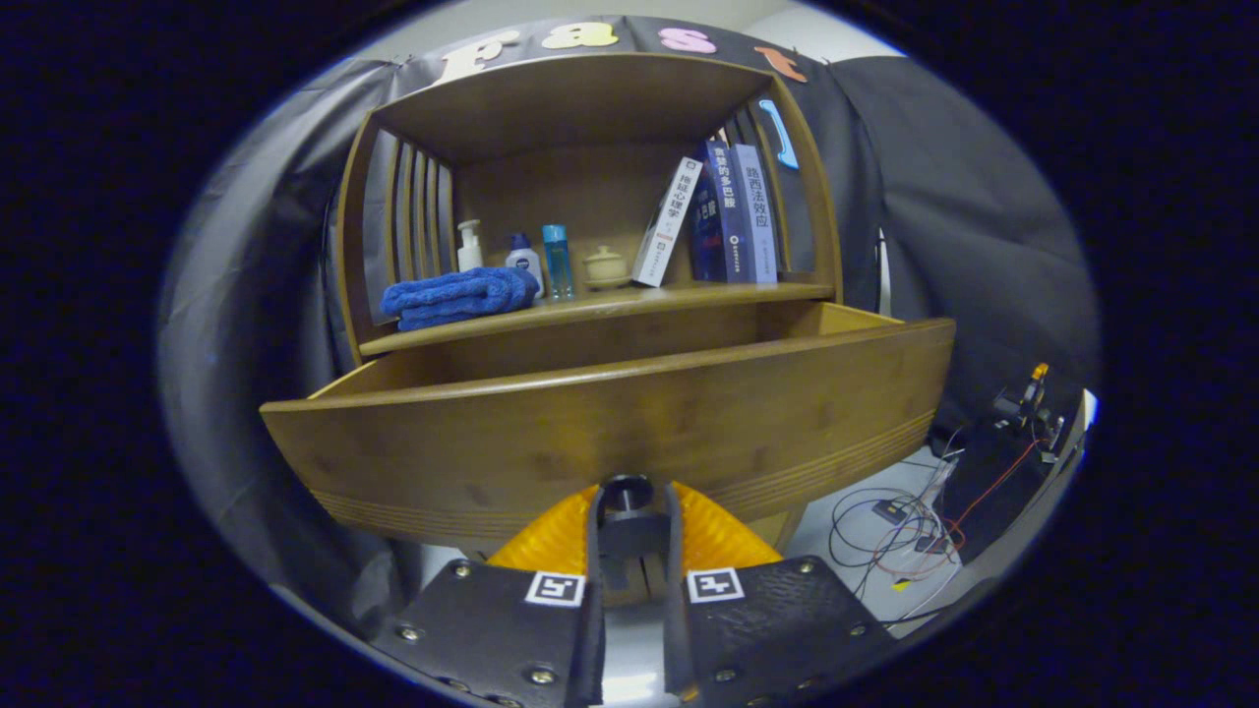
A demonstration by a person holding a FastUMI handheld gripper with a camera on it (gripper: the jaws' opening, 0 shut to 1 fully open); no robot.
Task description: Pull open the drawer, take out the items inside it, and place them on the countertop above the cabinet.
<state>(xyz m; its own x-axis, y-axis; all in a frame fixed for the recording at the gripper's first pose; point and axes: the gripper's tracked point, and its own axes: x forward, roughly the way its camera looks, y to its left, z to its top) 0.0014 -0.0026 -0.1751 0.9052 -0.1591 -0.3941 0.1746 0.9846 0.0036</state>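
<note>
Wooden drawer (629, 413) stands pulled out just ahead of the gripper (629, 516), whose jaws clamp its knob (627, 489); contents lie above, hidden.

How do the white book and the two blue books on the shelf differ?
The white book leans, its top tipped toward the blue books; the blue books stand nearly upright. White cover versus blue. One versus a pair. All show spines outward. The tongs are shut on the drawer knob.
</note>
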